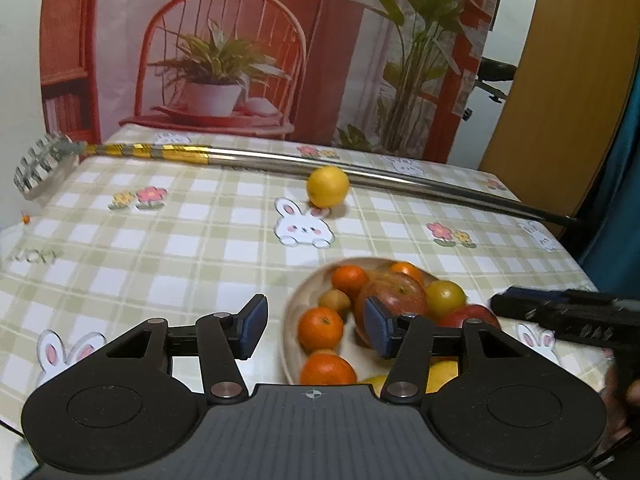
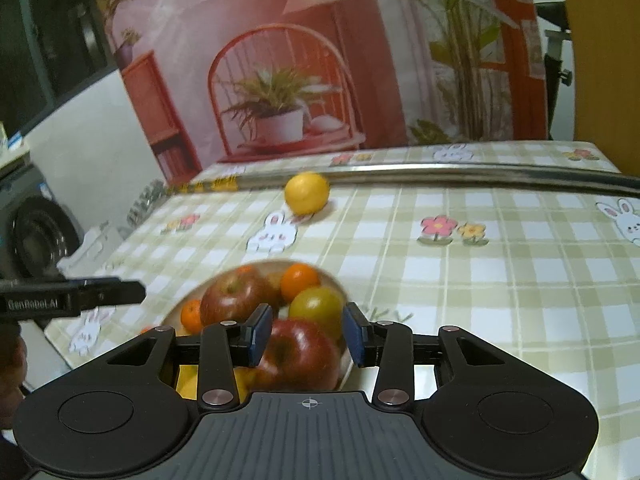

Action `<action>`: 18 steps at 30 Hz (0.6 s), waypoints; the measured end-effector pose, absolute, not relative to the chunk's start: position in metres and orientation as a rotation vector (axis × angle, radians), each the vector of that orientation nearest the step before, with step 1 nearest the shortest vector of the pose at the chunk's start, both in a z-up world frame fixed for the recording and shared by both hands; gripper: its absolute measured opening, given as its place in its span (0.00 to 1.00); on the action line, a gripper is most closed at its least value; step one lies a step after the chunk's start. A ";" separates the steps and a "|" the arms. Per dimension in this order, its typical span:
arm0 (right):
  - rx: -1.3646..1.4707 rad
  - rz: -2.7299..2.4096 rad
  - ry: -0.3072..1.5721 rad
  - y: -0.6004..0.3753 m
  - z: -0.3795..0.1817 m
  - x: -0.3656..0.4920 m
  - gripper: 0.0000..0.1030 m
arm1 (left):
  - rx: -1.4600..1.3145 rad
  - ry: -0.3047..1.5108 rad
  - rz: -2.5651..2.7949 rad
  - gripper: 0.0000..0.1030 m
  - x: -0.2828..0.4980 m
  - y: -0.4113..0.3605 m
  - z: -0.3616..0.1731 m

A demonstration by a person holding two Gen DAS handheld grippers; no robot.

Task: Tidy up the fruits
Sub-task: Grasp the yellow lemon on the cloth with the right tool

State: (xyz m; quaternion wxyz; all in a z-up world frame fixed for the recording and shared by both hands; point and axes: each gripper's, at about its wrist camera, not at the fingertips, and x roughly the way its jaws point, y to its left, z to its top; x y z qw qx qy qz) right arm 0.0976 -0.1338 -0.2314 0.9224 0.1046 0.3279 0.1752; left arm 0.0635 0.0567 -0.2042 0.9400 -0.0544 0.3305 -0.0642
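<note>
A beige plate holds several mandarins, a red-green apple, a yellow-green fruit and a red apple at its near side. My right gripper is open, one blue pad on each side of that red apple; I cannot tell whether the pads touch it. My left gripper stands open over the plate's left half and holds nothing. A lone lemon lies farther back on the checked tablecloth, also in the right wrist view.
A long metal pole with gold tape and a rake-like head lies across the table just behind the lemon. A printed backdrop hangs behind the table. A wooden panel stands at the right, and the table's left edge drops off near a dark appliance.
</note>
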 end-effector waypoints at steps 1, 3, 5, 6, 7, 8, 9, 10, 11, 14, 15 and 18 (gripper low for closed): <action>0.219 0.351 0.664 -0.137 -0.228 0.100 0.37 | -0.102 0.671 -0.124 0.55 0.065 0.058 -0.202; 0.222 0.336 0.650 -0.144 -0.221 0.105 0.37 | -0.088 0.661 -0.116 0.56 0.067 0.061 -0.198; 0.221 0.324 0.639 -0.150 -0.215 0.112 0.37 | -0.089 0.654 -0.116 0.58 0.071 0.064 -0.192; 0.217 0.317 0.634 -0.152 -0.212 0.116 0.37 | -0.094 0.652 -0.119 0.59 0.072 0.066 -0.190; 0.212 0.312 0.628 -0.154 -0.209 0.120 0.37 | -0.098 0.648 -0.121 0.59 0.074 0.069 -0.187; 0.205 0.308 0.623 -0.155 -0.207 0.124 0.37 | -0.101 0.642 -0.122 0.60 0.075 0.071 -0.184; 0.198 0.305 0.619 -0.156 -0.204 0.128 0.37 | -0.100 0.637 -0.123 0.61 0.077 0.074 -0.181; 0.191 0.304 0.615 -0.156 -0.203 0.132 0.37 | -0.098 0.633 -0.124 0.61 0.079 0.075 -0.179; 0.184 0.303 0.612 -0.156 -0.201 0.136 0.37 | -0.095 0.631 -0.126 0.63 0.081 0.076 -0.177; 0.155 0.300 0.603 -0.152 -0.200 0.148 0.37 | -0.087 0.619 -0.135 0.71 0.086 0.081 -0.172; 0.145 0.299 0.601 -0.150 -0.200 0.152 0.37 | -0.084 0.618 -0.138 0.76 0.088 0.082 -0.171; 0.125 0.304 0.602 -0.145 -0.202 0.166 0.41 | -0.082 0.608 -0.146 0.82 0.092 0.085 -0.170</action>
